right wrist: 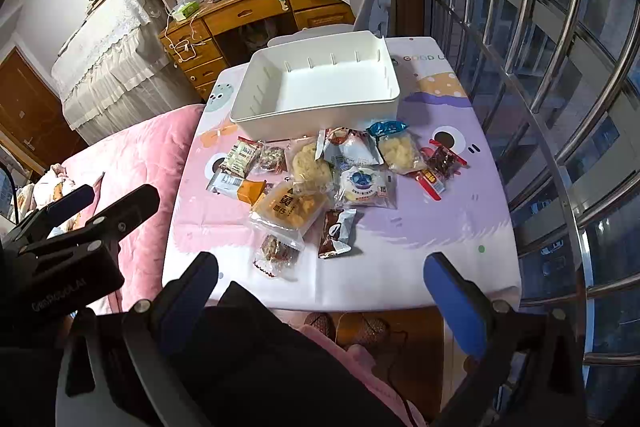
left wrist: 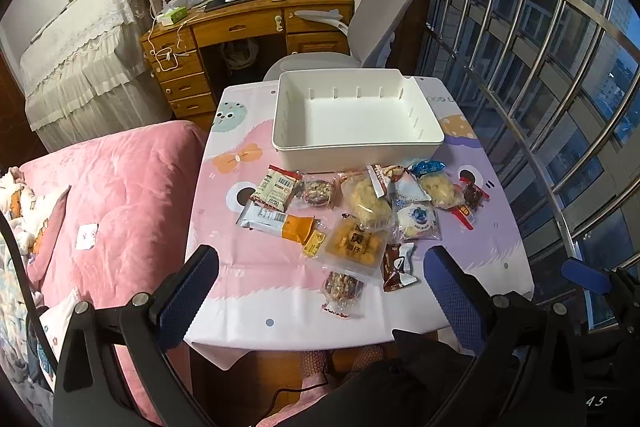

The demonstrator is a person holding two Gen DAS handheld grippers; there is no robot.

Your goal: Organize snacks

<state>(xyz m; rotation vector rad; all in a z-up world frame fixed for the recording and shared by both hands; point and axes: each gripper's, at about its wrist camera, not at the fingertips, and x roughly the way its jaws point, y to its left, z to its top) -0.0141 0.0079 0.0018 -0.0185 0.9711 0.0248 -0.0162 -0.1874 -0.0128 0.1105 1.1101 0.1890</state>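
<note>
Snacks [left wrist: 352, 219] in crinkled plastic wrappers lie in a loose heap on the glossy cartoon-print tablecloth [left wrist: 256, 279], just in front of the white box [left wrist: 356, 147], a smooth hard-plastic bin with rounded corners and ribbed slots along its inner walls. Seen from the left wrist, the left tongs [left wrist: 322, 291] hang above the near edge of the table, spread wide with nothing between the textured blue pads [left wrist: 188, 291]. Near the box's front wall sit a green-and-white pack with a barcode [left wrist: 276, 187], a silver and orange bar [left wrist: 276, 223], a clear bag of yellow cakes [left wrist: 356, 243] printed with large Chinese characters, a brown wrapper [left wrist: 396, 267] and a clear pouch of nuts [left wrist: 342, 287]. This view alone shows the pink quilted bed [left wrist: 120, 195] broadly, with a small white tag on it, left of the box. From the right wrist, the right tongs [right wrist: 322, 291] are likewise wide apart and hold nothing, their blue pads [right wrist: 456, 303] smooth. Here the box [right wrist: 316, 107] stands turned a little, and beside its far right corner the cloth reads "GOOD L", the rest hidden. The round blue-printed pack [right wrist: 364, 187] and the red packet [right wrist: 440, 167] lie in front of the box, to its right. Only this view catches the left tongs [right wrist: 80, 227] from the side, black with faint lettering I cannot read.
</note>
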